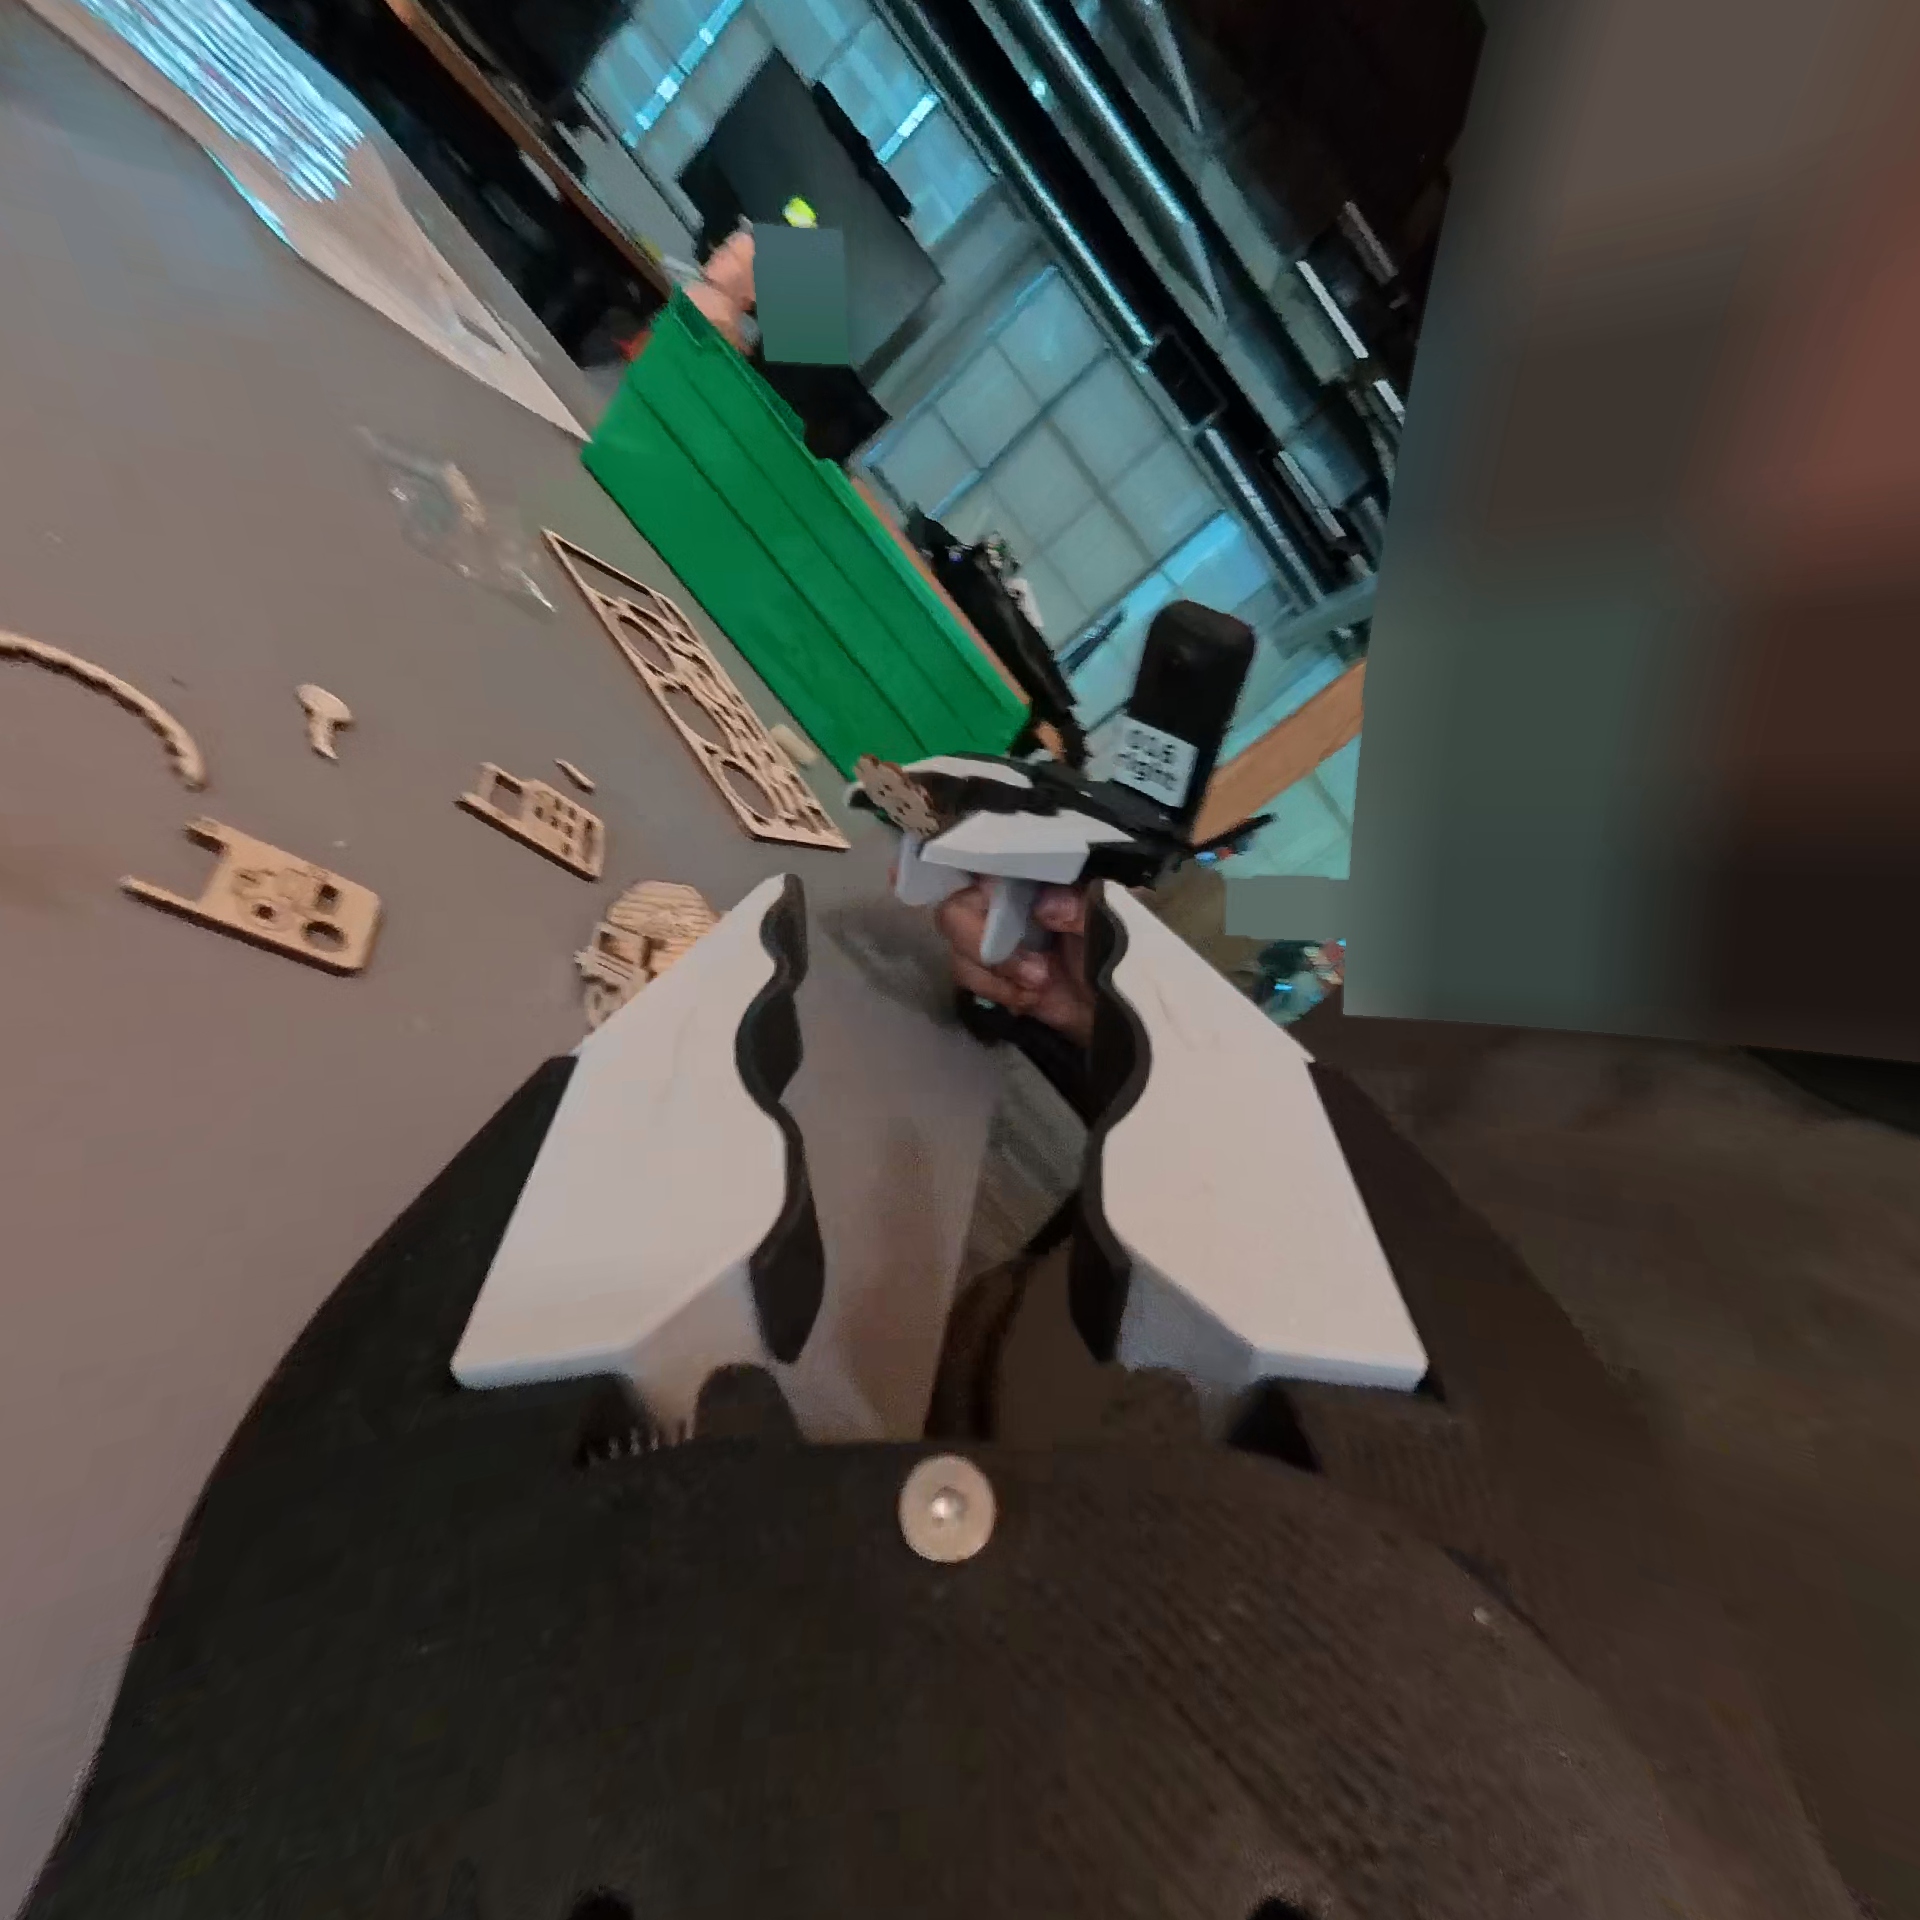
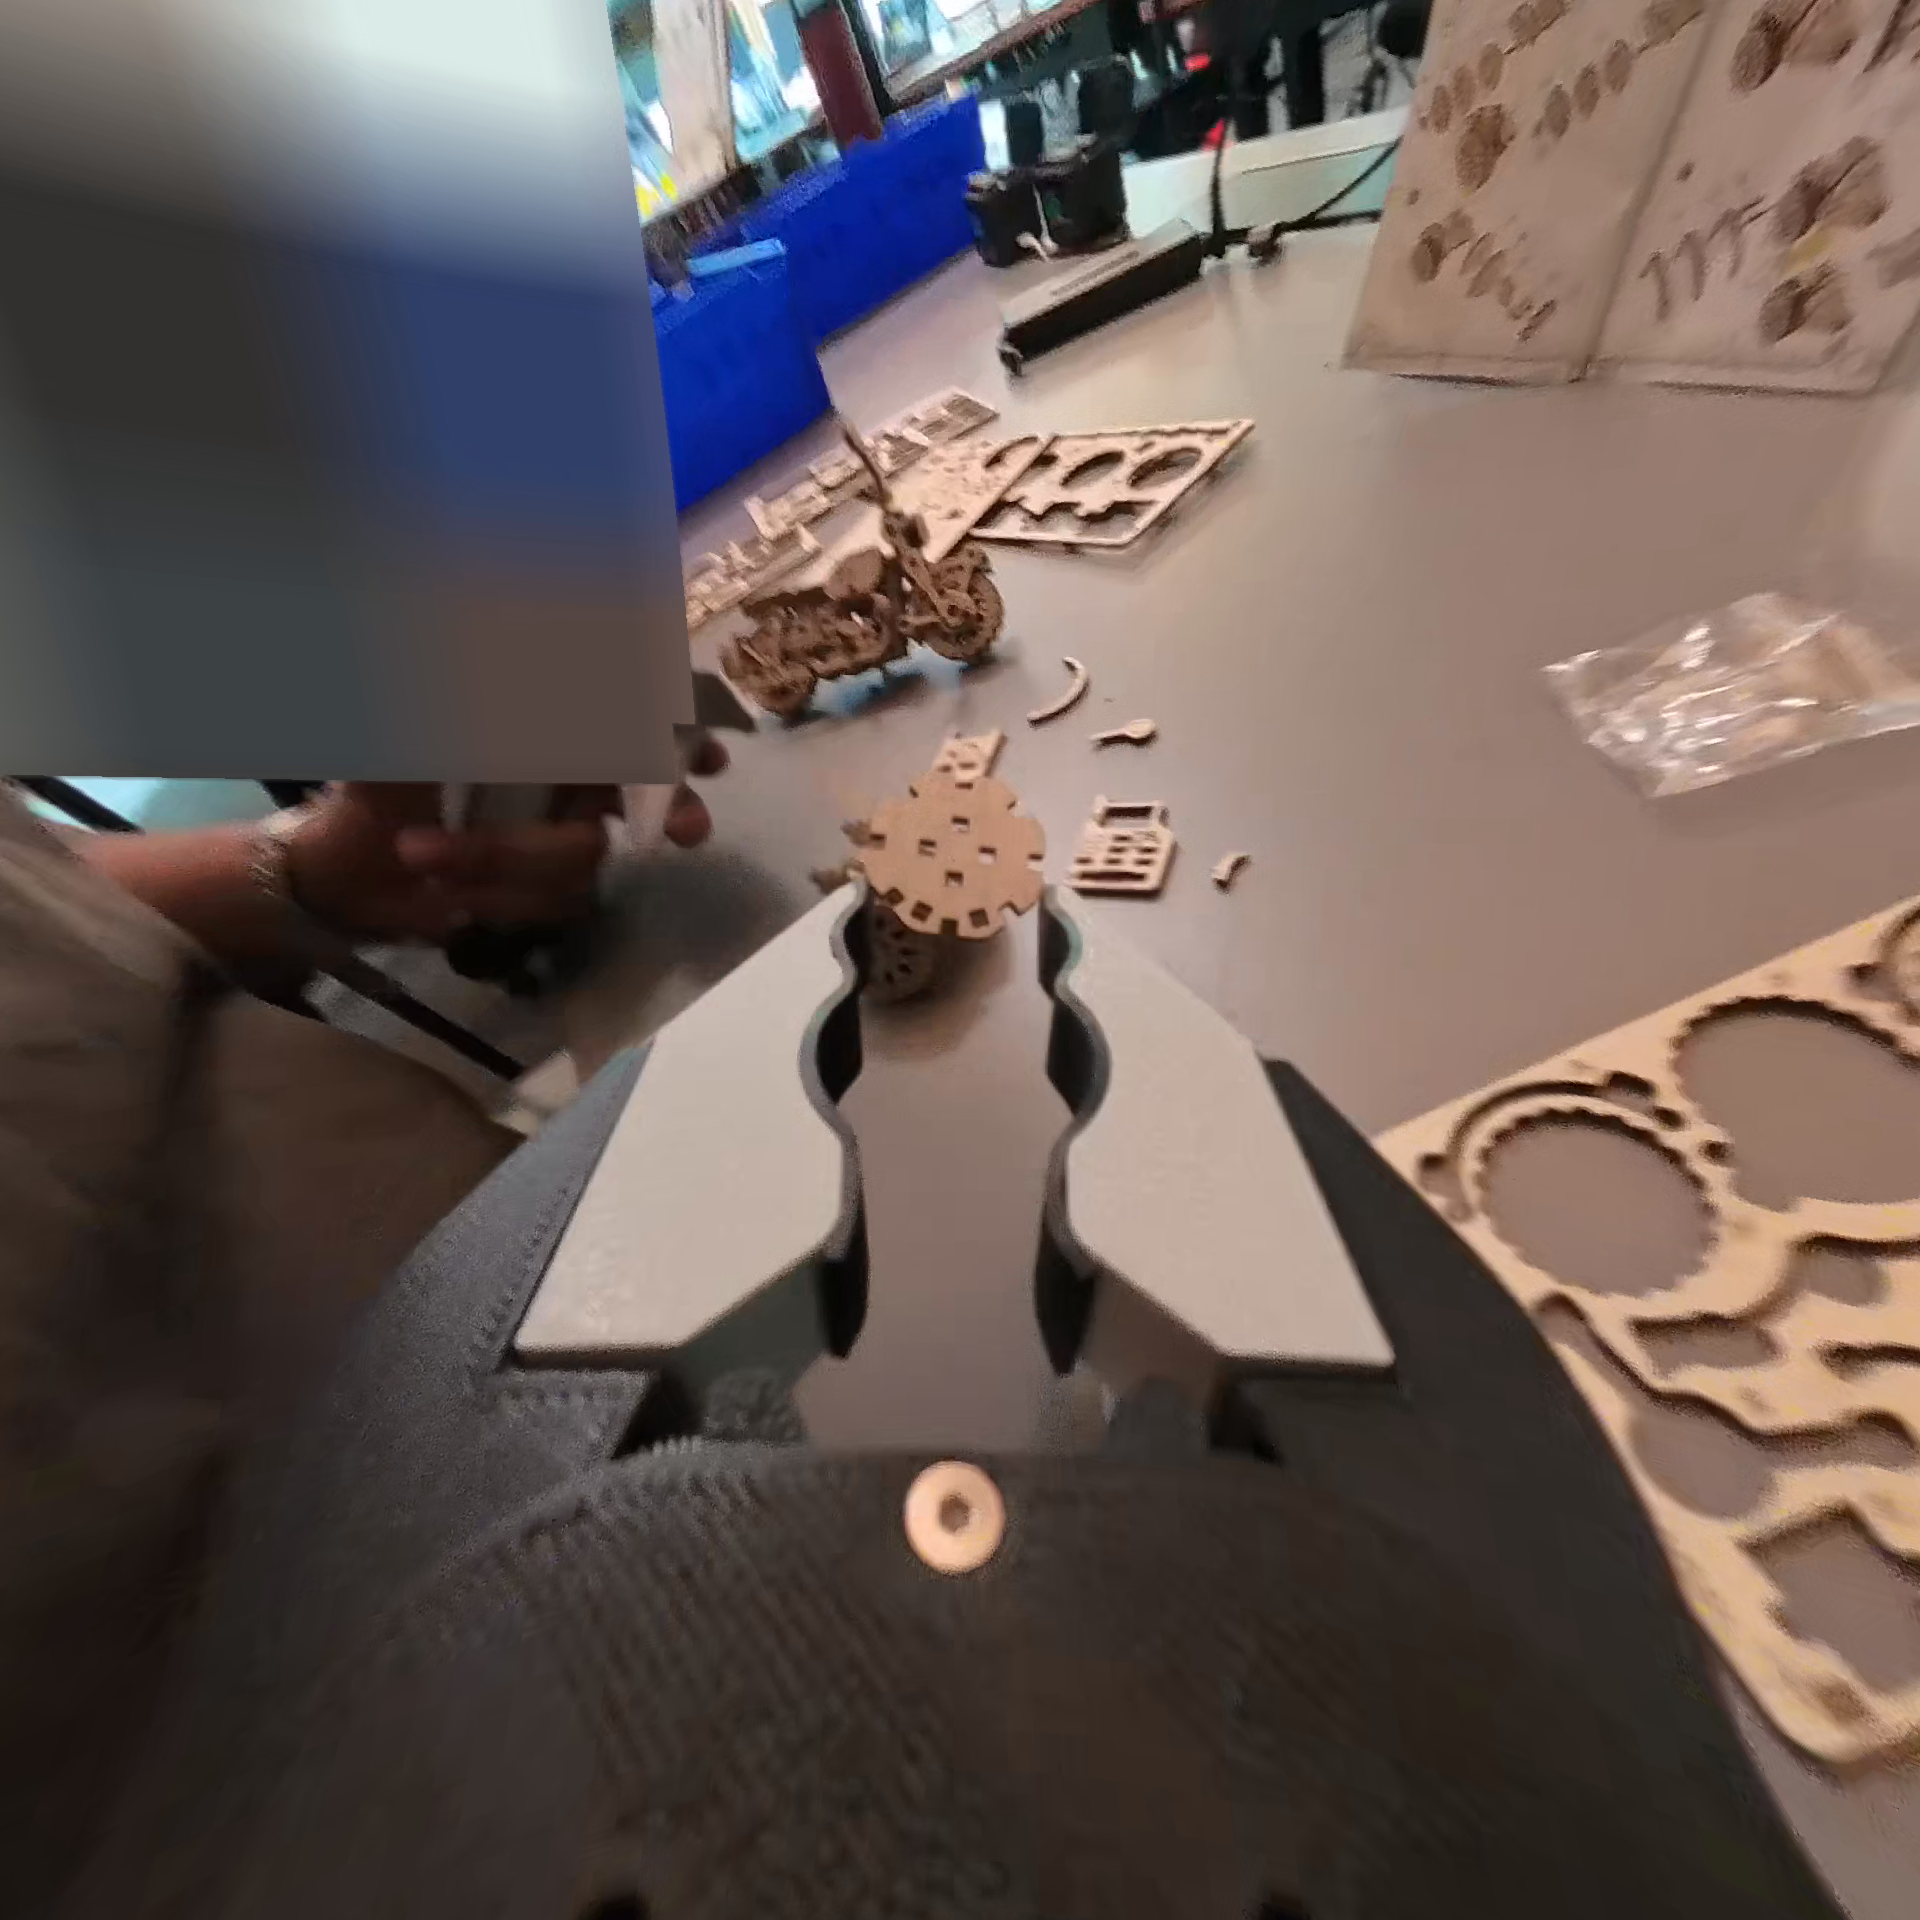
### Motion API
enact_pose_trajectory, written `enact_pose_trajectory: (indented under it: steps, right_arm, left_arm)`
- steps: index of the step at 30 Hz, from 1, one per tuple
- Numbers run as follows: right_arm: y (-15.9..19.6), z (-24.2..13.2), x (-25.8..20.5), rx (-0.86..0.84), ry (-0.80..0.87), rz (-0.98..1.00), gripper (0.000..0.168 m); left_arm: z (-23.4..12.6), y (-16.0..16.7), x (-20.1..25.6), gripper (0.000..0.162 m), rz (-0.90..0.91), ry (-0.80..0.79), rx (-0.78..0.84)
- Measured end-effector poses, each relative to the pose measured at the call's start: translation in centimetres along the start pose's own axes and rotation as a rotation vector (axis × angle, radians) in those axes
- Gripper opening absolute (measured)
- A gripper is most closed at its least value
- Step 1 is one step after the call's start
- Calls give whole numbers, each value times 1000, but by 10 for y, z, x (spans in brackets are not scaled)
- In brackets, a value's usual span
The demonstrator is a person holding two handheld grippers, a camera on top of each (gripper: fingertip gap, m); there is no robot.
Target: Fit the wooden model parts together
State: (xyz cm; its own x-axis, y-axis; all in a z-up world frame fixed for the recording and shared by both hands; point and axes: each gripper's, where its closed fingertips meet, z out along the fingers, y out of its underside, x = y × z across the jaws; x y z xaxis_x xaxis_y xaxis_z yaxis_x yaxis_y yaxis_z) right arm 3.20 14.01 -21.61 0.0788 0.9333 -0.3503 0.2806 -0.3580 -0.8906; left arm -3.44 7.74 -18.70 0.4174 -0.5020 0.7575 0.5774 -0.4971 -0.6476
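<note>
My right gripper [image 2: 948,906] is shut on a round notched wooden disc [image 2: 951,857] with a small wheel [image 2: 899,961] fixed under it, held just above the grey table [image 2: 1351,644]. The left wrist view shows this gripper [image 1: 916,810] farther off with the disc [image 1: 883,790] at its tips. My left gripper [image 1: 945,902] is open and empty, raised, and pointing toward the right one. A part-built wooden motorcycle [image 2: 873,613] stands beyond the disc. Loose flat parts [image 2: 1122,844] lie nearby.
Punched-out wooden sheets lie at the right [image 2: 1662,1195] and behind the motorcycle [image 2: 1122,478]. A clear plastic bag [image 2: 1725,686] and an open booklet [image 2: 1662,187] are at the far right. A green bin [image 1: 790,582] stands at the table's far edge. Several small wooden pieces [image 1: 260,899] lie left.
</note>
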Motion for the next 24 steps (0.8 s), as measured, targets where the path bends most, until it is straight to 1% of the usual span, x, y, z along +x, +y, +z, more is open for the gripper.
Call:
enact_pose_trajectory:
  steps: [3, 6, 11, 14, 15, 18, 24]
  right_arm:
    - [20, 0, 6, -137, 76, -120, 30]
    - [28, 1, -1, -198, 83, -173, 30]
    - [32, 0, 3, -242, 153, -235, 30]
    - [37, 1, 10, -284, 210, -268, 31]
    - [40, 2, 11, -301, 220, -277, 31]
    - [46, 4, 13, -337, 240, -292, 31]
    - [46, 3, 19, -333, 268, -280, 31]
  left_arm:
    - [-5, -1, -11, 57, 111, -133, -9]
    - [-7, 7, -24, 63, 180, -249, -59]
    - [5, 33, -25, 77, 154, -257, -184]
    - [8, 38, -28, 81, 167, -288, -208]
    - [8, 38, -32, 86, 174, -316, -208]
    - [9, 39, -35, 88, 176, -338, -218]
    - [16, 39, -31, 89, 151, -293, -210]
